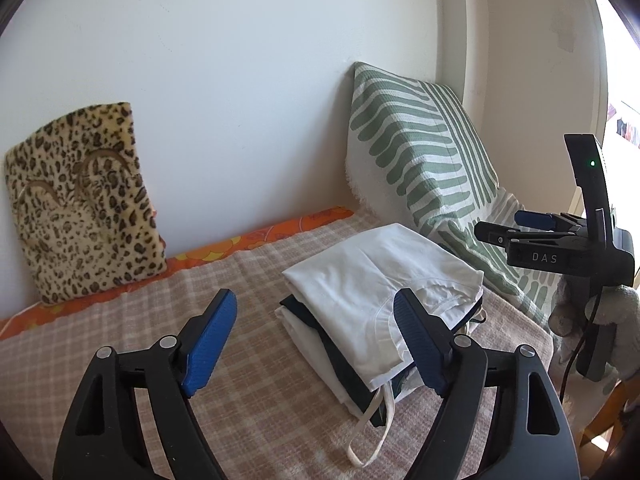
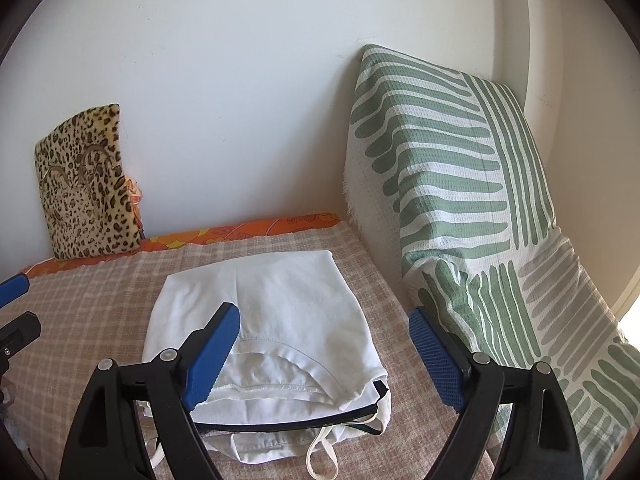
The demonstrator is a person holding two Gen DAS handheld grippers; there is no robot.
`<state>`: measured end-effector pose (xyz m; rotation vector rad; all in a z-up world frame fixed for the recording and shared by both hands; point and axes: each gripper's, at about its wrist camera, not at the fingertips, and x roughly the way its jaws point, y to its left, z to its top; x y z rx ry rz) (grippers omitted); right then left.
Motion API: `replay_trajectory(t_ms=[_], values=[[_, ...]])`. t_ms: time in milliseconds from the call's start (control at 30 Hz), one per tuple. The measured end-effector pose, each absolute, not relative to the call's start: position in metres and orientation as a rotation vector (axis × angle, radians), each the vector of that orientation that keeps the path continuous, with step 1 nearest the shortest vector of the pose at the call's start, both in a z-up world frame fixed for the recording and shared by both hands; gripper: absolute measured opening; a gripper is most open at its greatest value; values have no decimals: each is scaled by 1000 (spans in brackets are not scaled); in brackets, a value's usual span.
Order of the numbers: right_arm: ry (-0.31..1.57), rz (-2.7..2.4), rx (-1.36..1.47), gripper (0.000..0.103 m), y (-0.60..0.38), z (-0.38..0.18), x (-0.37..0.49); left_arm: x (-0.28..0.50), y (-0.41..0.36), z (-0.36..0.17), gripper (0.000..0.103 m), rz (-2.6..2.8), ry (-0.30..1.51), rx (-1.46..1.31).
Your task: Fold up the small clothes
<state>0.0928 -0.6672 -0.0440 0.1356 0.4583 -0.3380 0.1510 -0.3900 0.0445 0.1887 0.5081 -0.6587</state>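
White folded garment point(image 1: 376, 272), leopard-print cushion point(image 1: 84, 204), green-striped white pillow point(image 2: 448, 172), beige checked blanket point(image 1: 100, 320).

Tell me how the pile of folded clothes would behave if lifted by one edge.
The pile of folded clothes would probably sag: soft, thin fabric. Its loosely stacked layers could slide apart. The dangling white strap would likely trail.

Left tongs point(image 1: 316, 340) fill the lower frame, blue pads spread wide, nothing between them. Right tongs point(image 2: 324, 350) likewise gape empty, and show again at the left view's right edge, held in a grey-gloved hand point(image 1: 576, 316).
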Motion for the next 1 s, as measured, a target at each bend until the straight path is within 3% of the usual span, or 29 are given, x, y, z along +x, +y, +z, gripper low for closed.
replay_trajectory(t_ms=[100, 500, 933, 1000], values=[[432, -348, 119, 103, -651, -37, 81, 143, -375, 50, 81, -654, 491, 188], [385, -310, 109, 103, -563, -25, 44, 102, -297, 65, 84, -663, 452, 170], [316, -278, 80, 103, -469, -47, 21, 75, -218, 47, 90, -597, 457, 175], [313, -265, 76, 103, -459, -52, 22, 73, -211, 40, 96, -569, 456, 184]])
